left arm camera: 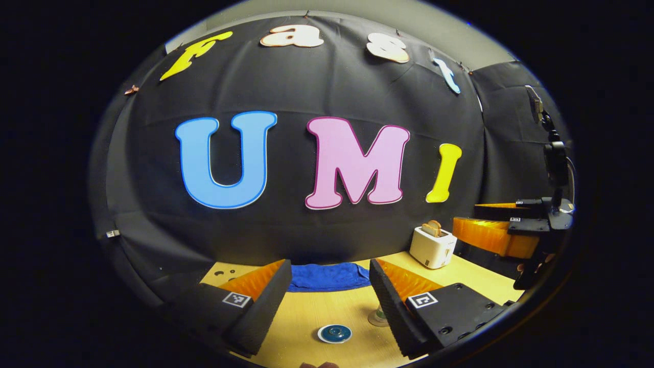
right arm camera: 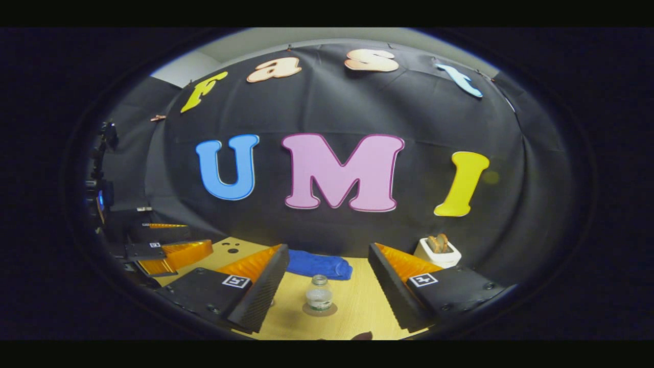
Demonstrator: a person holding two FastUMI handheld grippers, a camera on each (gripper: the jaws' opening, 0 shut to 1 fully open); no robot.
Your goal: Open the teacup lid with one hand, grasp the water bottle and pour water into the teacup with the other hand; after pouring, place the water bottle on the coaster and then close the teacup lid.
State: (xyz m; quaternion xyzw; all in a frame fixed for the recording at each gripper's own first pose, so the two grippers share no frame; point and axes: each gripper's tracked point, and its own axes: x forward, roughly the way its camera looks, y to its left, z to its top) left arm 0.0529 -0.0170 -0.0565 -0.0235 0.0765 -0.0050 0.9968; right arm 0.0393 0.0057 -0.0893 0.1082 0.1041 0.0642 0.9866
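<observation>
In the left gripper view, the teacup [left arm camera: 334,334] sits low on the wooden table [left arm camera: 317,312], a round blue lid over a white rim. My left gripper [left arm camera: 329,263] hangs open above and behind it, touching nothing. The water bottle's base [left arm camera: 378,317] peeks out from behind my right-hand finger. In the right gripper view, the clear water bottle [right arm camera: 319,294] stands upright on a round brown coaster [right arm camera: 319,309]. My right gripper [right arm camera: 327,248] is open, and the bottle stands apart ahead, between its fingers. The left gripper [right arm camera: 176,243] shows at the far left.
A folded blue cloth [left arm camera: 329,276] lies at the back of the table against the booth wall. A white toaster [left arm camera: 433,245] with bread slices stands at the back right. The right gripper [left arm camera: 490,225] hovers beyond the toaster. A camera stand [left arm camera: 554,158] rises at the far right.
</observation>
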